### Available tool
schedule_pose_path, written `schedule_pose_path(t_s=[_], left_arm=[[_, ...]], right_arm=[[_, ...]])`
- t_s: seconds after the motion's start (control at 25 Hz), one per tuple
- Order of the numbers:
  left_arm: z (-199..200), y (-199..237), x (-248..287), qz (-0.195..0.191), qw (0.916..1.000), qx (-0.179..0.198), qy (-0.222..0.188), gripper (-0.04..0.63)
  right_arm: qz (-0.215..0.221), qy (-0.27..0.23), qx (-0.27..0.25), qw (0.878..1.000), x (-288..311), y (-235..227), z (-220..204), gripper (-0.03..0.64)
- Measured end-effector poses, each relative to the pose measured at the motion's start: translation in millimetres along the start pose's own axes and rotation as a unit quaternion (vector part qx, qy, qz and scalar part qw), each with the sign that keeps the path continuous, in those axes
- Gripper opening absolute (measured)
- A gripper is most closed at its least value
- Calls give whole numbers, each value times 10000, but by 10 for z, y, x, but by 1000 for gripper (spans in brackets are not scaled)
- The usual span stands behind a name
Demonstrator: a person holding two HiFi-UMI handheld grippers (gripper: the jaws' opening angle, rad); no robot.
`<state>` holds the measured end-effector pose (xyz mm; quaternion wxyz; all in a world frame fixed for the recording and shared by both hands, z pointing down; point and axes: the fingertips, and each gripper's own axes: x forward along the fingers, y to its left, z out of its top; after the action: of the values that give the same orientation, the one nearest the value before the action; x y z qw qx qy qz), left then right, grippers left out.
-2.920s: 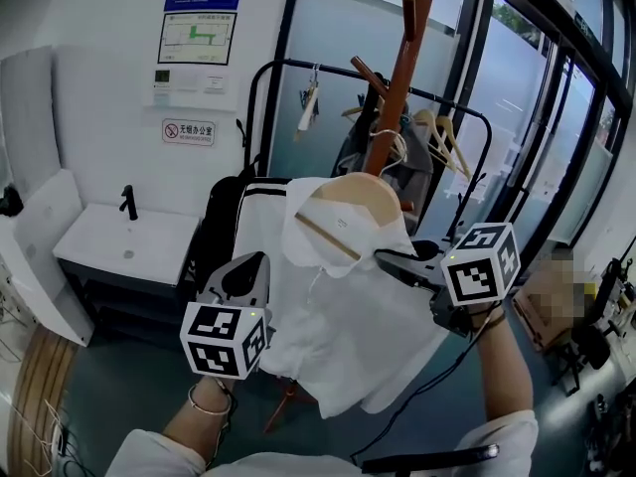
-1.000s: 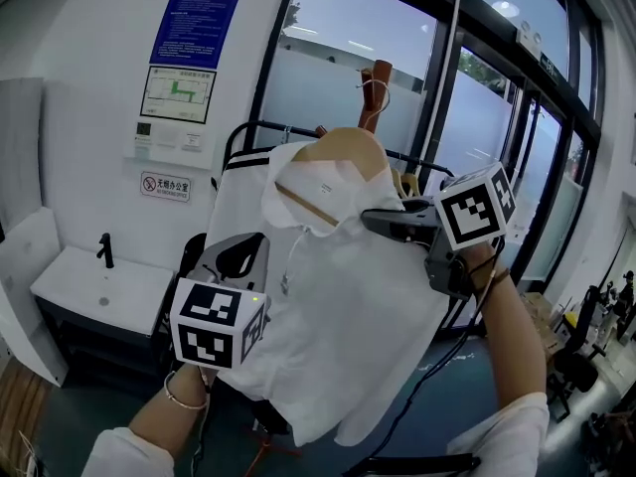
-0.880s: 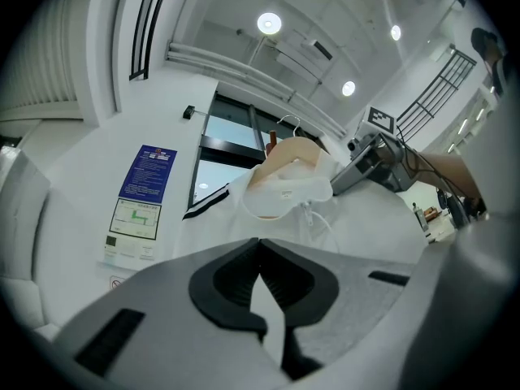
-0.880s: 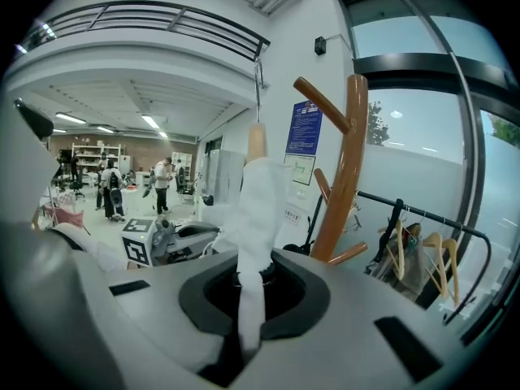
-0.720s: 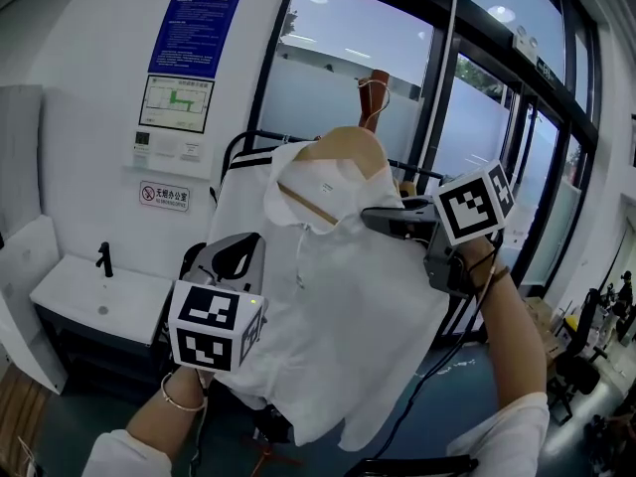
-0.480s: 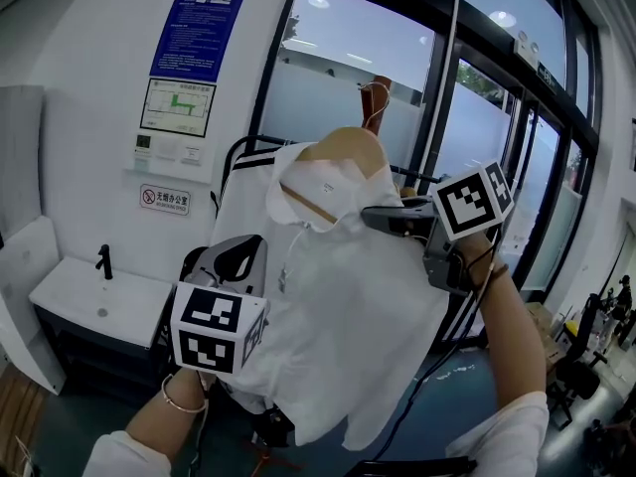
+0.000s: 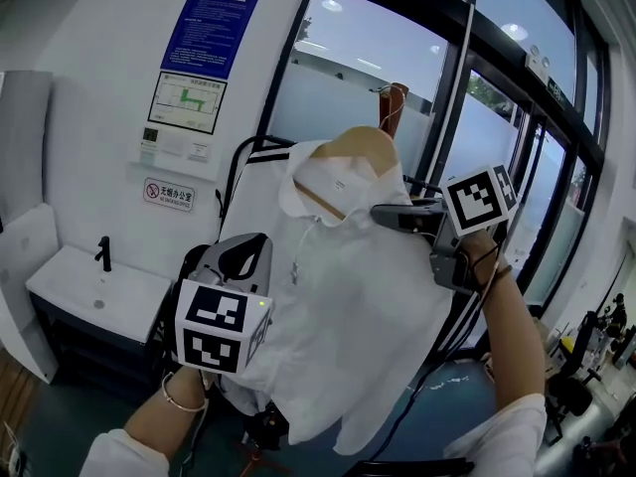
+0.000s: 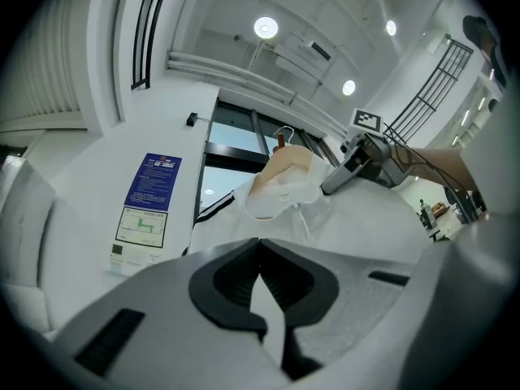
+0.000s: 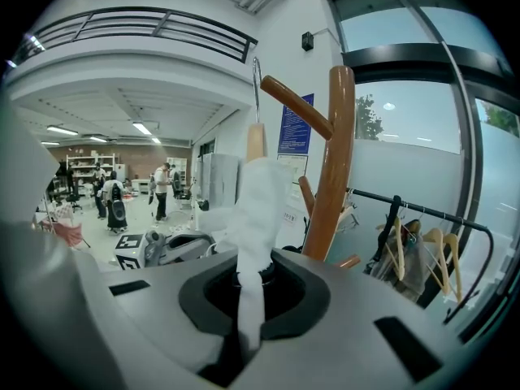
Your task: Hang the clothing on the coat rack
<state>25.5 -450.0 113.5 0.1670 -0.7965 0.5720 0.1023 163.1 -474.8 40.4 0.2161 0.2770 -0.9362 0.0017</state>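
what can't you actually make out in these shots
- Head view: the coat rack below its top, hidden behind the white shirt.
- Head view: the hook of the wooden hanger, too small to tell whether it sits on a peg.
- Right gripper view: whether the right gripper pinches hanger or cloth alone; fabric covers it.
- Head view: wall poster print, too small.

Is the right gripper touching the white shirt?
Touching. The right gripper view shows the right gripper with its jaws closed on a strip of the white shirt, pinched between them.
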Motion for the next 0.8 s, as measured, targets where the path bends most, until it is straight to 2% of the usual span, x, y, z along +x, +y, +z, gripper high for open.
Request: schedule_pose_path(t_s=[0.8], left_arm=[[-207, -33, 54, -13, 9997, -84, 207, 8]], right_arm=[[150, 15, 290, 9995, 106, -163, -117, 28]])
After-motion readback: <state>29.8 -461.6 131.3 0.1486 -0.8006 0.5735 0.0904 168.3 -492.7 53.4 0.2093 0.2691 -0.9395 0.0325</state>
